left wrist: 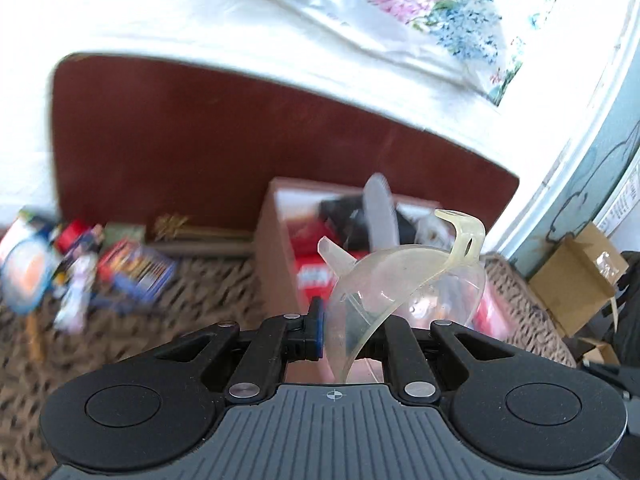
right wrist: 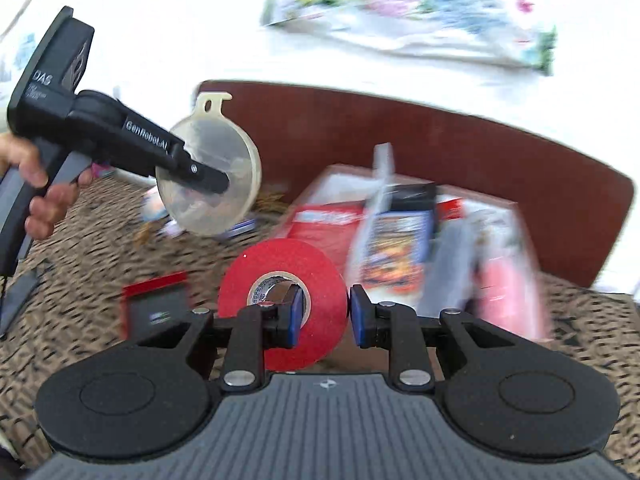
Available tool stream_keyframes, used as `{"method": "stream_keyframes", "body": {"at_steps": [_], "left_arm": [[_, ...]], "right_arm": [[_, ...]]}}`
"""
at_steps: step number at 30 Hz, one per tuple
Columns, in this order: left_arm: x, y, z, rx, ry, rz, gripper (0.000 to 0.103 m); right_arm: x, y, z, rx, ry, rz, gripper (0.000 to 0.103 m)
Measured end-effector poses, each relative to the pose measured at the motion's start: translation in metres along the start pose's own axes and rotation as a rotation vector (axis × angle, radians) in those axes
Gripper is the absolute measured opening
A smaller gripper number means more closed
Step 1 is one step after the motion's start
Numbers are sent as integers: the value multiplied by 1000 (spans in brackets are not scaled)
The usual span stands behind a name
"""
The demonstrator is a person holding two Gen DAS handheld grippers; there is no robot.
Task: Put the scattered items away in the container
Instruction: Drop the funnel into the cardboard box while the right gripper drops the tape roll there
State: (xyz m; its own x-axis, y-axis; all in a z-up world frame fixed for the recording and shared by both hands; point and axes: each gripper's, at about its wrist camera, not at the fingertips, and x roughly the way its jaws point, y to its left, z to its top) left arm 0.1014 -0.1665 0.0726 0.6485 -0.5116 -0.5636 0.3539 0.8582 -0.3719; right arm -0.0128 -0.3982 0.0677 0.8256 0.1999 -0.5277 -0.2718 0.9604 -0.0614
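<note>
Left gripper [left wrist: 347, 338]: clamped on the wall of a clear plastic funnel [left wrist: 404, 280] (spout up, hanging tab uppermost), held in the air above the patterned rug [left wrist: 208, 280]. Right gripper [right wrist: 323, 316]: closed on a red tape roll [right wrist: 282, 304], one finger inside the core, the other outside the rim. Ahead of both: cardboard box [left wrist: 276, 256] holding packets, against the brown bed base [left wrist: 200, 140].

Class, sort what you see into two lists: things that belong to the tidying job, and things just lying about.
Job: clear funnel in left gripper; red tape roll in right gripper; cardboard container.
Lying about: floral cloth; small brown box.
</note>
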Motion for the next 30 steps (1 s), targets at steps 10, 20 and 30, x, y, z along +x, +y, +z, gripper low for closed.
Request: {"method": "stream_keyframes", "body": {"at_steps": [10,20,30], "left_arm": [[102,5,56,-25,34,17,5],[152,27,74,-38,55,69,6],[180,38,70,-16,87,134,8]], "right_arm": [[28,-82,-2,100,34,-151,28],[73,-111,12,77,62,-206,28],[142,-120,66,61,63,-216,28]]}}
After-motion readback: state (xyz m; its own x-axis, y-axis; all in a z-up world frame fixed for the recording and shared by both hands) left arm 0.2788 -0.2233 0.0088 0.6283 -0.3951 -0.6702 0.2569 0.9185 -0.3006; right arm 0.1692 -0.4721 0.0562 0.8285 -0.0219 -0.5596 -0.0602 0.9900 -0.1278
